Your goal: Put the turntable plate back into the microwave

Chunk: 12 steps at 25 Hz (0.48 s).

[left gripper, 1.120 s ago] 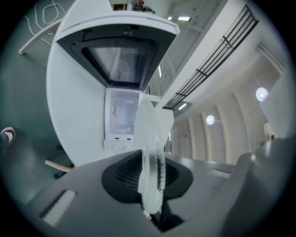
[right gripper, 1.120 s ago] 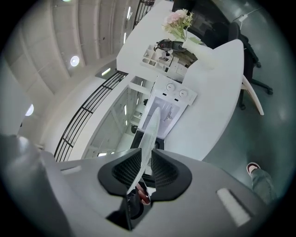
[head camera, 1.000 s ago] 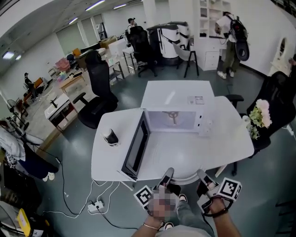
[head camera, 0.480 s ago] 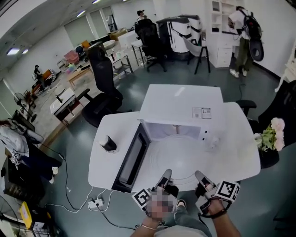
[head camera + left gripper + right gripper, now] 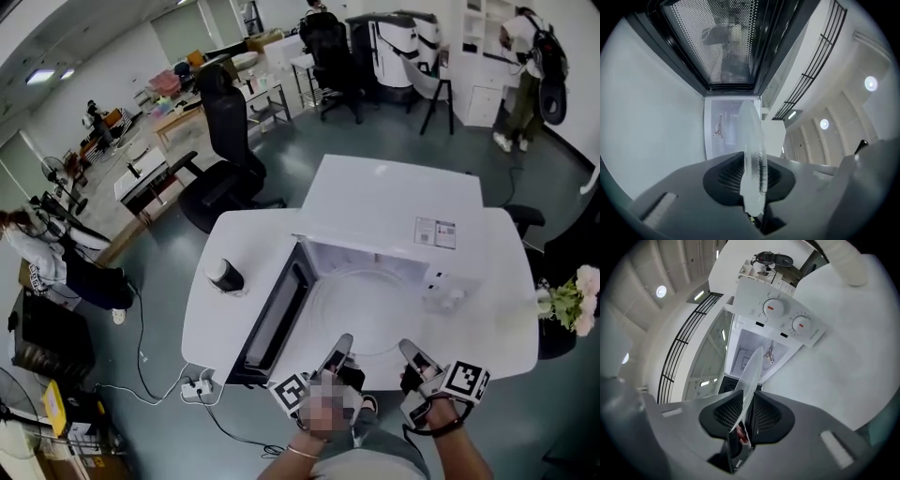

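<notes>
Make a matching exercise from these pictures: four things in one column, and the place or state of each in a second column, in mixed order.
1 turntable plate
2 microwave door
3 dark cup
4 power strip

a on the floor
b swung open
c clamped by the left gripper and the right gripper
d on the table, left of the microwave

Pairs: 1-c, 2-b, 3-d, 4-a

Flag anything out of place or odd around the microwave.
The glass turntable plate is not seated in the microwave. It is held at its near rim by the left hand-held gripper and right hand-held gripper; the door stands open. Nothing looks spilled or broken.
</notes>
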Tool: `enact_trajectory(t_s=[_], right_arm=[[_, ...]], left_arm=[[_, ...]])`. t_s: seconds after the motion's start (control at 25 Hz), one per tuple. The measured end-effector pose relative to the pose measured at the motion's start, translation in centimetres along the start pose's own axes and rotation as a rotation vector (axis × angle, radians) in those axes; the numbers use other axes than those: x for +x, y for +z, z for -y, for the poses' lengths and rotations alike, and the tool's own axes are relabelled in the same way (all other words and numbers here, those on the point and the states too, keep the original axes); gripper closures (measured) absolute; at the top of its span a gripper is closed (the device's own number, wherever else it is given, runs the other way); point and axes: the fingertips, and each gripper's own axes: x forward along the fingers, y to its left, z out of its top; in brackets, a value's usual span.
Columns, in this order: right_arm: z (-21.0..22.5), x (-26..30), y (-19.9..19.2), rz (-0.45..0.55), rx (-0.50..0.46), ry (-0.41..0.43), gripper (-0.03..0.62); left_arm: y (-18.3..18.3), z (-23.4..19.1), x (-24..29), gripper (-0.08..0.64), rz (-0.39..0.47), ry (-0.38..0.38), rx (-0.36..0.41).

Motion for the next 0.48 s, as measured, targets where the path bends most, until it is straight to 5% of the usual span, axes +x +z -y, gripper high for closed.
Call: enact_trajectory(t_s=[0.24,0.48], right_arm=[[-1.4,1.8,0.4,0.004,-0.033,0.057,0.514],[0.0,1.7,1.0,0.016,-0.002,-0.035,0.514]], left_arm=[[1.2,0.0,0.7,0.522,-0.004,-0.004,-0.013],[1.4,-0.7,1.7,0.522,-0.013,0.011,-0.03]])
